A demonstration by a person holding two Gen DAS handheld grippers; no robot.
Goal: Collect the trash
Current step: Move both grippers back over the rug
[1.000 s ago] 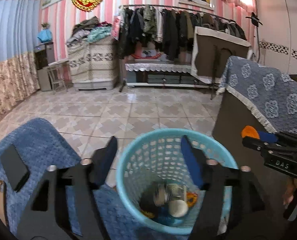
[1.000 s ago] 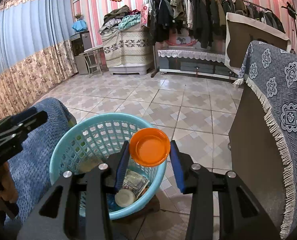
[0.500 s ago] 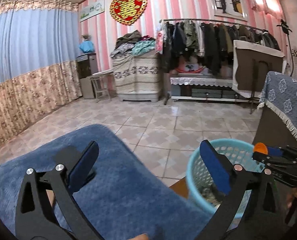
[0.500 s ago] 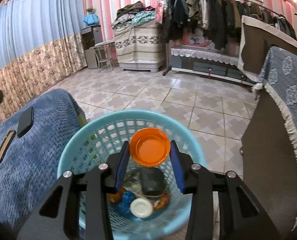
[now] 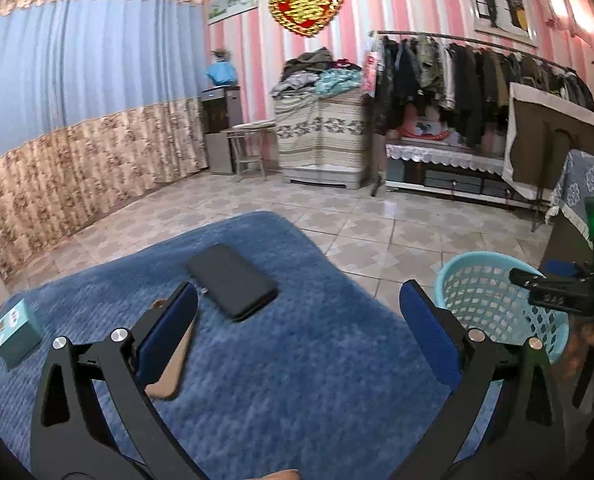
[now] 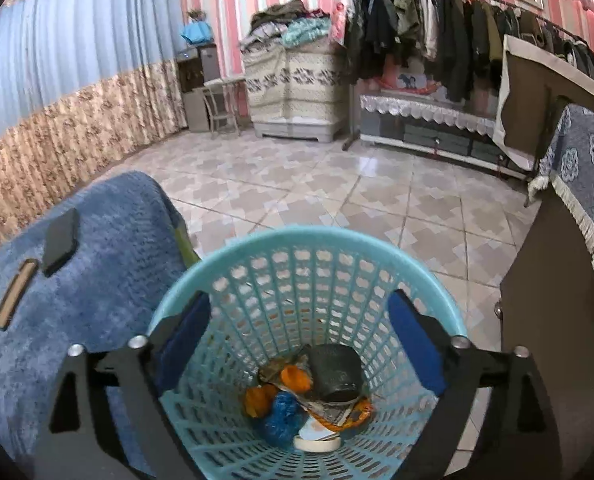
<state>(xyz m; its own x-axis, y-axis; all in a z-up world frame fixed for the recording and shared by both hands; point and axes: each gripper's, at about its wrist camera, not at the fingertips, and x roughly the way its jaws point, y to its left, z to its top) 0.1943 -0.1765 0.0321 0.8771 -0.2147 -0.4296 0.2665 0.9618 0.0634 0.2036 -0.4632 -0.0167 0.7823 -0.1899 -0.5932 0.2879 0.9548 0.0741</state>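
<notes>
A light blue plastic basket (image 6: 309,240) stands on the floor beside the blue blanket; it also shows in the left wrist view (image 5: 457,268). Trash lies in its bottom: a dark can (image 6: 337,372), an orange lid (image 6: 295,376), blue crumpled plastic (image 6: 281,416), a white cap (image 6: 317,442). My right gripper (image 6: 299,348) is open and empty, right above the basket's mouth. My left gripper (image 5: 297,328) is open and empty over the blue blanket (image 5: 297,360). The right gripper shows at the right edge of the left wrist view (image 5: 553,288).
On the blanket lie a black phone (image 5: 233,286), a tan flat case (image 5: 173,364) under my left finger, and a small teal box (image 5: 17,332). A dark cabinet with a patterned cloth (image 6: 577,240) stands right of the basket. Tiled floor and a clothes rack (image 5: 477,80) lie beyond.
My right gripper opened and the orange lid dropped into the basket. My left gripper swung left from the basket to over the blanket.
</notes>
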